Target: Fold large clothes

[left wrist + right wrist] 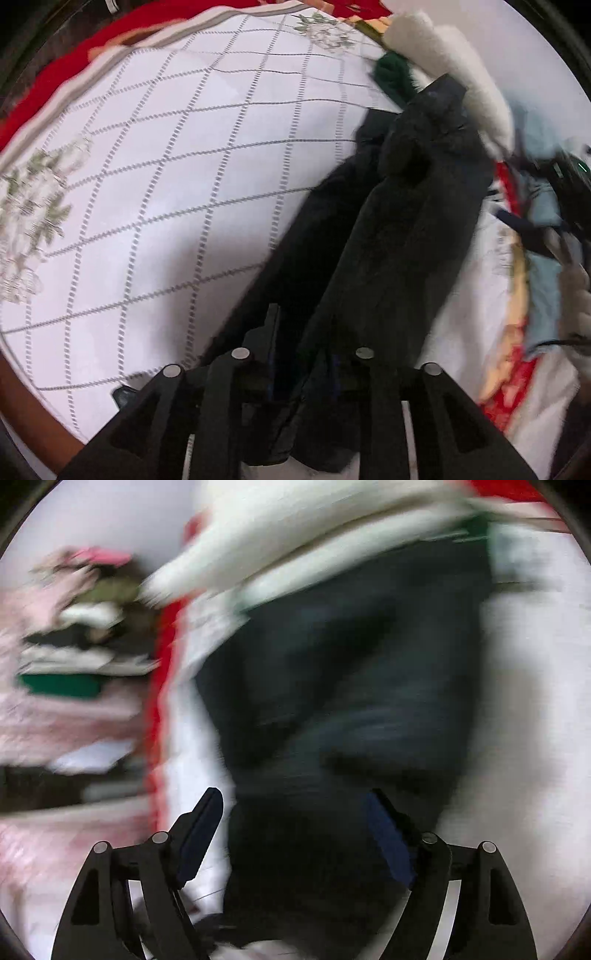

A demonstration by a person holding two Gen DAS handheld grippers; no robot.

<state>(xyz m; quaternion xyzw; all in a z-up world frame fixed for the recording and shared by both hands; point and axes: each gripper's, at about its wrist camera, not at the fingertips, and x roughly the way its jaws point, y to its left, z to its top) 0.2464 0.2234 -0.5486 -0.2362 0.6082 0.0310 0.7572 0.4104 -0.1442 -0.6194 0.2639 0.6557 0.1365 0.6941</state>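
A dark navy garment (402, 206) hangs stretched from my left gripper (301, 354), whose jaws are shut on its edge, above a white tablecloth (166, 166) with a grey grid pattern. In the right wrist view the same dark garment (351, 683) lies between the spread fingers of my right gripper (295, 812), which is open; whether the blue pads (201, 834) touch the cloth is lost in motion blur.
A cream fleece garment (450, 66) and a dark green one (393, 74) lie at the far right. A pile of light blue, red and yellow clothes (539, 258) sits to the right. A blurred heap of pink, white and green clothes (74, 646) lies left in the right wrist view.
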